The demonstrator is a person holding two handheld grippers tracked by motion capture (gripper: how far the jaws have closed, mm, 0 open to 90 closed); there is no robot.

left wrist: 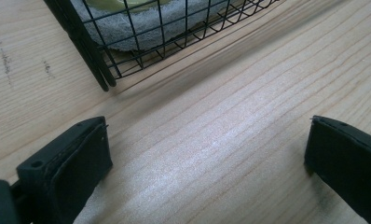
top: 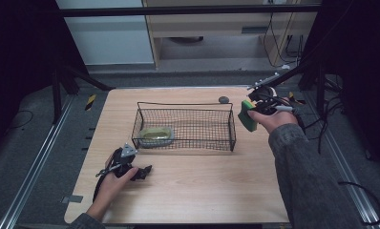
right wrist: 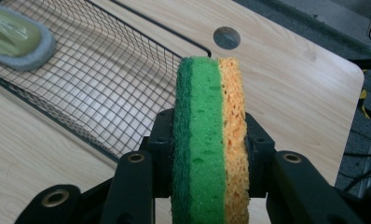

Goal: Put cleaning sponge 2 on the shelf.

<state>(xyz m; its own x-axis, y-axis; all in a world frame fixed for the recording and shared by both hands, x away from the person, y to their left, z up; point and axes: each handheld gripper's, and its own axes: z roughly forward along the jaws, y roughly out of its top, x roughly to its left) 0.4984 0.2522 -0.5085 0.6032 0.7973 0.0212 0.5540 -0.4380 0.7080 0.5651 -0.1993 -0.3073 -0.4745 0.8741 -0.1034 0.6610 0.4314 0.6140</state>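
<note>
Your sponge point(right wrist: 210, 140) is green scouring pad on one face, yellow-orange foam on the other, pinched on edge in your right gripper point(top: 253, 113), in the air just right of the wire basket point(top: 186, 106). Your left gripper point(top: 141, 172) rests on the bench point(top: 197, 186), fingers wide.

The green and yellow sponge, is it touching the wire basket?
Apart. The high view shows the sponge held by the right claw beyond the basket's right end, a gap between.
</note>
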